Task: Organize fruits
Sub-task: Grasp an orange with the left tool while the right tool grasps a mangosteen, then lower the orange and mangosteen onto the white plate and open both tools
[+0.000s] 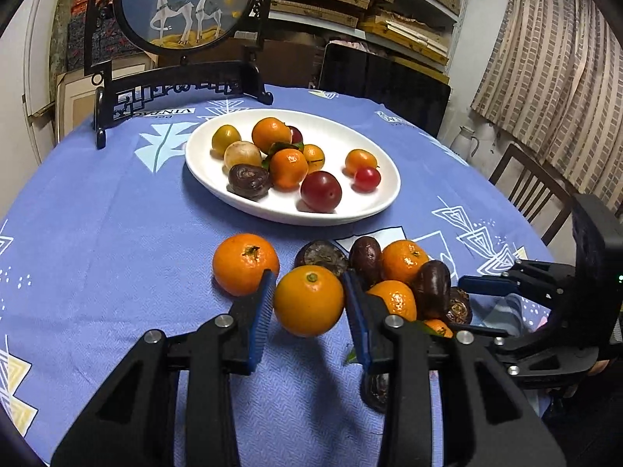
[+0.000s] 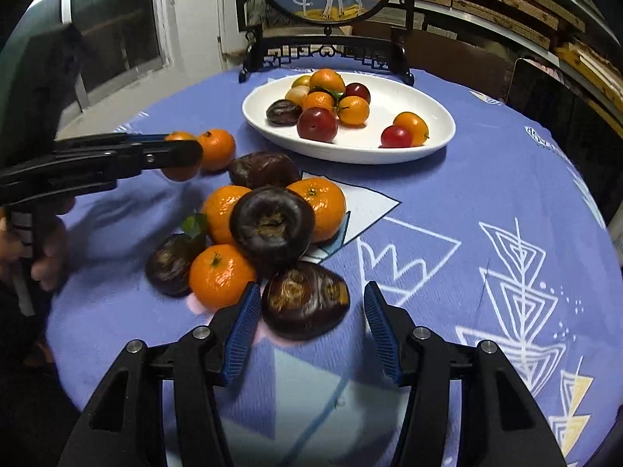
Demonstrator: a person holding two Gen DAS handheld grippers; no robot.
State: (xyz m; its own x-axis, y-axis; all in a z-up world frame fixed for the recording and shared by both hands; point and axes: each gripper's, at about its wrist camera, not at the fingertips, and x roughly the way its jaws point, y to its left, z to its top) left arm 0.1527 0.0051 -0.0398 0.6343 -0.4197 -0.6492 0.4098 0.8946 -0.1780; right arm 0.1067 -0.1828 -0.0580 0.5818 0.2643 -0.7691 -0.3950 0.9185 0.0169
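While shelves line the wall, left hand-held gripper (image 1: pixel 307 303) clamps an orange (image 1: pixel 308 300); right (image 2: pixel 311 311) gapes.

So the right gripper (image 2: pixel 309 325) has its blue-padded fingers (image 2: pixel 242 321) spread wide, with a wrinkly dark brown fruit (image 2: pixel 305 305) sitting between the tips, up against the left pad and clear of the right one. Just beyond the fingertips there's a heap of glossy orange mandarins (image 2: pixel 222 274) and more dark fruits on the blue patterned tablecloth (image 2: pixel 447 202). Further ahead, a white oval plate (image 2: pixel 436 111) holds small mixed fruit. Off to the left, the left gripper (image 2: pixel 179 155) is clamped on an orange fruit (image 2: pixel 178 171).
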